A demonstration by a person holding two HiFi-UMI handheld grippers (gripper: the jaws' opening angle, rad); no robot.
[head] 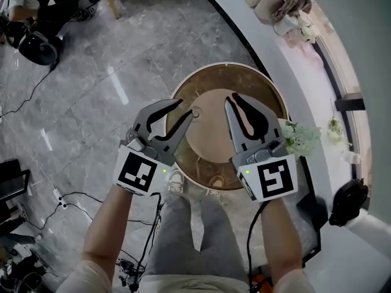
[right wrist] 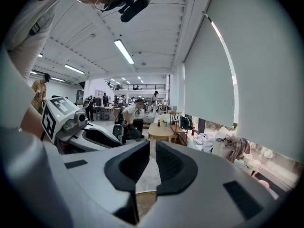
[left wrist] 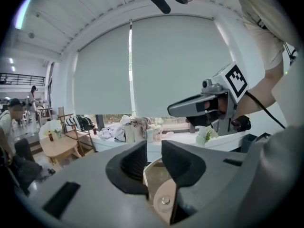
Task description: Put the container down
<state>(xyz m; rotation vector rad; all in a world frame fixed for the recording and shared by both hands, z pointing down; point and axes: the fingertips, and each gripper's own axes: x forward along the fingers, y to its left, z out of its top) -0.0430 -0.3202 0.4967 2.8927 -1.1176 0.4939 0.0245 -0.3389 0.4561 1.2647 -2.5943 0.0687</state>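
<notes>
No text, label, brand or number can be read.

I get bright, even daylight through the blind [left wrist: 175,65] plus a ceiling strip light [right wrist: 123,51]; the floor [head: 91,60] shows glare streaks (both gripper views bulge, with dark corners), their near foreground soft.

The right tongs [right wrist: 152,146] are clamped on the thin brown rim of the container [right wrist: 145,202], which sits low between the pads. The left tongs [right wrist: 107,139] are near left, marker cube uppermost. A roller blind [right wrist: 247,80] covers the right wall.
</notes>
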